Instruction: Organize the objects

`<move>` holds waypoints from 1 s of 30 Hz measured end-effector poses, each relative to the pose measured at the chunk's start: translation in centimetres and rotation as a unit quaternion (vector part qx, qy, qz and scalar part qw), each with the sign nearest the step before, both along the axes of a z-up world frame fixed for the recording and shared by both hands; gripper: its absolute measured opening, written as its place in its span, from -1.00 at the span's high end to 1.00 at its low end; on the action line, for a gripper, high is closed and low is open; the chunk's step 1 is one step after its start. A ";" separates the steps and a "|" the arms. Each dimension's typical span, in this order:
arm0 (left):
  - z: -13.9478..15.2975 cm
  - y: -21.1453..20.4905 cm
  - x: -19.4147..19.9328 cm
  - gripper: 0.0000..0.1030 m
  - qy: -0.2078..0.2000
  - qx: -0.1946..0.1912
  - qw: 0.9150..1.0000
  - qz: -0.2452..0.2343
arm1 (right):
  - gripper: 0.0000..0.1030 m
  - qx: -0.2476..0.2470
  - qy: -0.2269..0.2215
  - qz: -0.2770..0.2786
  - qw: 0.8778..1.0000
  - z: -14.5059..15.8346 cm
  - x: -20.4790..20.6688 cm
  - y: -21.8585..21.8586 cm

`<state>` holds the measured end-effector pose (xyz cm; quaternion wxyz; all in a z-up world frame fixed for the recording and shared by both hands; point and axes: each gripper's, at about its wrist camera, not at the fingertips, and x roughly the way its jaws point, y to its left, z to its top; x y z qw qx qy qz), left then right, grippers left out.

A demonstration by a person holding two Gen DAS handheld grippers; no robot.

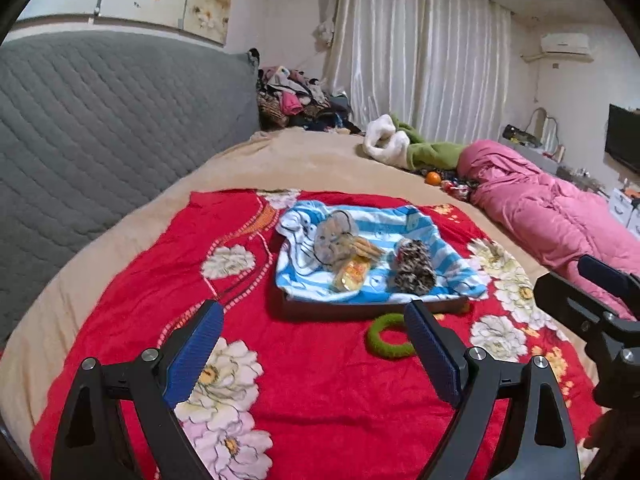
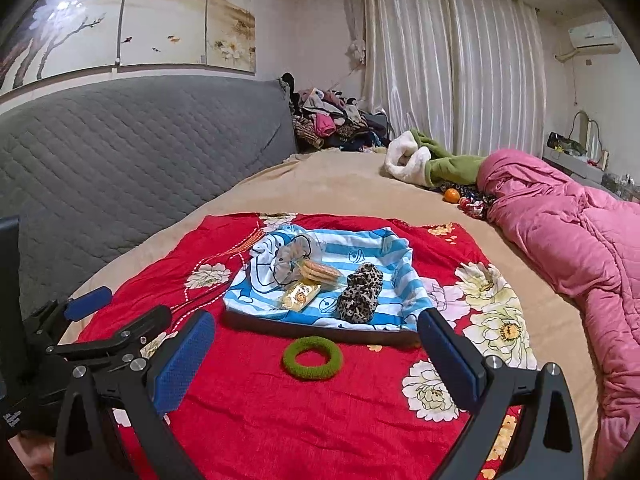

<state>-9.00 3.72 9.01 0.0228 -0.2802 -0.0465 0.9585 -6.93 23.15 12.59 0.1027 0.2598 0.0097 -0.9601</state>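
Note:
A dark tray [image 1: 360, 307] [image 2: 312, 330] lined with a blue-striped cloth [image 1: 452, 268] [image 2: 384, 248] sits on a red floral blanket [image 1: 320, 392] [image 2: 320, 412]. It holds a grey fuzzy item [image 1: 334, 234] [image 2: 292, 256], biscuits [image 1: 366, 246] [image 2: 320, 271], a yellow snack packet [image 1: 352, 274] [image 2: 300, 297] and a leopard-print scrunchie [image 1: 414, 266] [image 2: 360, 294]. A green hair ring [image 1: 390, 336] [image 2: 313, 358] lies on the blanket in front of the tray. My left gripper [image 1: 316, 350] is open and empty, left of the ring. My right gripper [image 2: 320, 364] is open and empty, with the ring between its fingers' line of sight.
A grey quilted headboard [image 1: 100, 128] [image 2: 120, 152] stands at the left. A pink duvet [image 1: 552, 208] [image 2: 580, 232], green and white clothing [image 1: 404, 144] [image 2: 432, 160], an orange [image 1: 433, 178] [image 2: 452, 195] and a clothes pile [image 1: 296, 96] [image 2: 332, 120] lie further back.

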 end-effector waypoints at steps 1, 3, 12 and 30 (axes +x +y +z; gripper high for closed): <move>-0.1 0.0 0.2 -0.79 -0.002 0.007 1.000 -0.005 | -0.98 0.003 -0.001 0.000 1.000 0.0 0.3 -0.1; -0.3 0.0 0.5 -0.79 -0.009 0.012 1.000 -0.011 | -0.98 0.003 0.003 -0.001 1.000 -0.1 0.9 -0.1; -1.6 0.3 2.5 -0.79 -0.013 0.010 1.000 -0.018 | -0.98 0.008 0.006 -0.007 1.000 -1.4 3.4 0.0; -4.5 0.9 3.6 -0.79 -0.021 0.002 0.999 -0.027 | -0.98 0.013 -0.006 -0.019 1.000 -5.1 5.3 0.7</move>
